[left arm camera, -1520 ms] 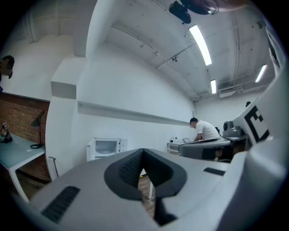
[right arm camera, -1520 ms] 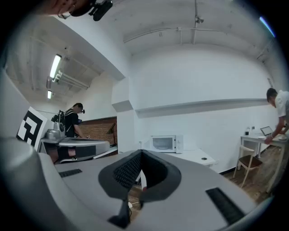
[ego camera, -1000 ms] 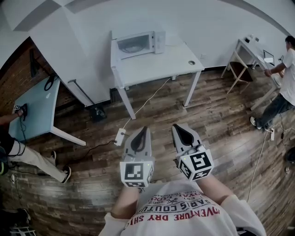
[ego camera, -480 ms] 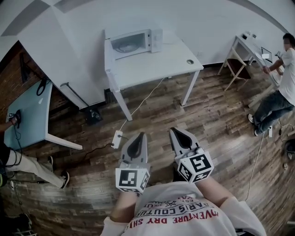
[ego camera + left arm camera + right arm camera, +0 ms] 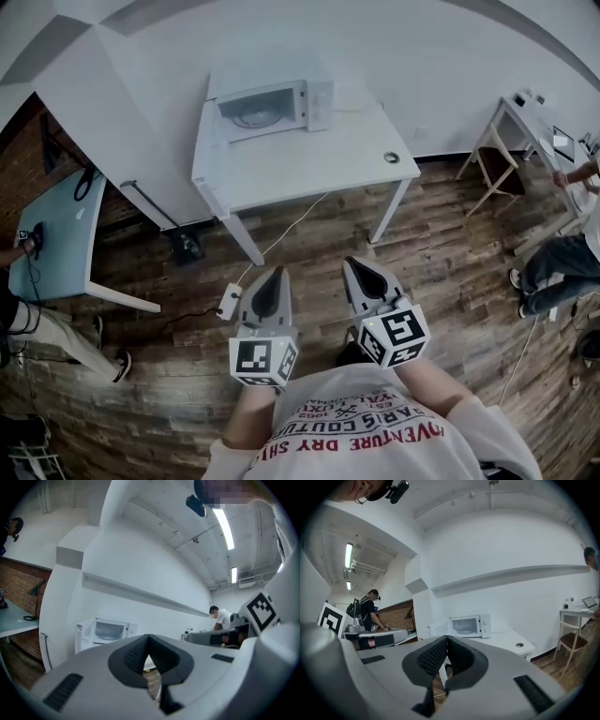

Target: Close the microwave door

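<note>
In the head view the left gripper (image 5: pixel 271 275) and right gripper (image 5: pixel 362 265) sit side by side low in frame, both pointing to 12 o'clock. The microwave (image 5: pixel 272 108) stands well apart from them at 12 o'clock, at the back of a white table (image 5: pixel 309 169). Bare wooden floor lies between, with only a power strip (image 5: pixel 228 302) and its cable near the left gripper's tip. A small round object (image 5: pixel 391 157) lies at the table's 3 o'clock edge. A teal table (image 5: pixel 56 230) and a person's legs (image 5: pixel 52 328) are at 9 o'clock, and another person (image 5: pixel 562 258) is cut off at 3 o'clock. From here the microwave door is hard to make out.

The left gripper view shows its jaws together on nothing. The microwave (image 5: pixel 110 632) is at 10 o'clock, its door (image 5: pixel 80 638) swung open to the left. A person in white (image 5: pixel 220 618) is small at 3 o'clock.

The right gripper view shows its jaws pressed together, empty. The microwave (image 5: pixel 469 625) is at 12 o'clock with the open door (image 5: pixel 437 629) plain to see. A chair (image 5: pixel 571 644) stands at 3 o'clock.
</note>
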Demonstrator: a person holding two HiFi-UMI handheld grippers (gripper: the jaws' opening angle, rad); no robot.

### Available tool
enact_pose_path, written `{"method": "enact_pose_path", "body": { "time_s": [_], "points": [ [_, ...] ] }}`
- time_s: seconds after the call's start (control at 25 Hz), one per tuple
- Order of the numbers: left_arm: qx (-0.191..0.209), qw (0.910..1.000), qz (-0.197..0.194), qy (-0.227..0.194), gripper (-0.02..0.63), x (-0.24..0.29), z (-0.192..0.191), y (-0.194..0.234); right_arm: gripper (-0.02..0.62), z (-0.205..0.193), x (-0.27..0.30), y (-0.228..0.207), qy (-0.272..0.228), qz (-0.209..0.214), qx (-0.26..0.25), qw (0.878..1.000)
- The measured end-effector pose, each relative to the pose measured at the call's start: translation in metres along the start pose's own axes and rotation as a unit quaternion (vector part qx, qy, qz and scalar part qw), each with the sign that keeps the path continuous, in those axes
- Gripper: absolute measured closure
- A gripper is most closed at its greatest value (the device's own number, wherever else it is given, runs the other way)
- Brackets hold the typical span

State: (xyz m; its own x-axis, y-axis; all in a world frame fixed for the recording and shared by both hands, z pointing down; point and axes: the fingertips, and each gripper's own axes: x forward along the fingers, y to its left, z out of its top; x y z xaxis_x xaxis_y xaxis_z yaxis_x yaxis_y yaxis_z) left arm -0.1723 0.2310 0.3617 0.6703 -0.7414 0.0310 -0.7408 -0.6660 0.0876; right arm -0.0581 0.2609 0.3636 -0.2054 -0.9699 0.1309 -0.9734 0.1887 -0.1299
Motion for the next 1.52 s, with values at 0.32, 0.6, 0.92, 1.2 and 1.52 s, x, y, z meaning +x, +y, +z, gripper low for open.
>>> {"method": "enact_pose_path", "body": {
  "time_s": [0.32, 0.6, 0.92, 1.2, 1.52],
  "points": [
    [0.011, 0.9994, 0.032, -0.004, 0.6, 0.122, 0.002, -0.026, 0.583, 0.029, 0.058, -0.12, 0.011, 0.034, -0.011, 0.999],
    [0.019, 0.9979, 0.06, 0.017, 0.6, 0.194, -0.003, -0.009, 0.583, 0.036, 0.116, -0.18, 0.022, 0.049, -0.005, 0.999],
    [-0.005, 0.9982, 0.058, 0.016, 0.6, 0.312, -0.008, 0.046, 0.583, 0.048, 0.224, -0.237, 0.026, 0.044, 0.001, 0.999],
    [-0.028, 0.9986, 0.038, 0.023, 0.6, 0.428, -0.001, 0.099, 0.583, 0.072, 0.329, -0.287, 0.031, 0.027, 0.002, 0.999],
    [-0.022, 0.9981, 0.048, 0.033, 0.6, 0.497, 0.0, 0.161, 0.583, 0.084, 0.423, -0.315, 0.04, 0.03, -0.001, 0.999]
  ]
}}
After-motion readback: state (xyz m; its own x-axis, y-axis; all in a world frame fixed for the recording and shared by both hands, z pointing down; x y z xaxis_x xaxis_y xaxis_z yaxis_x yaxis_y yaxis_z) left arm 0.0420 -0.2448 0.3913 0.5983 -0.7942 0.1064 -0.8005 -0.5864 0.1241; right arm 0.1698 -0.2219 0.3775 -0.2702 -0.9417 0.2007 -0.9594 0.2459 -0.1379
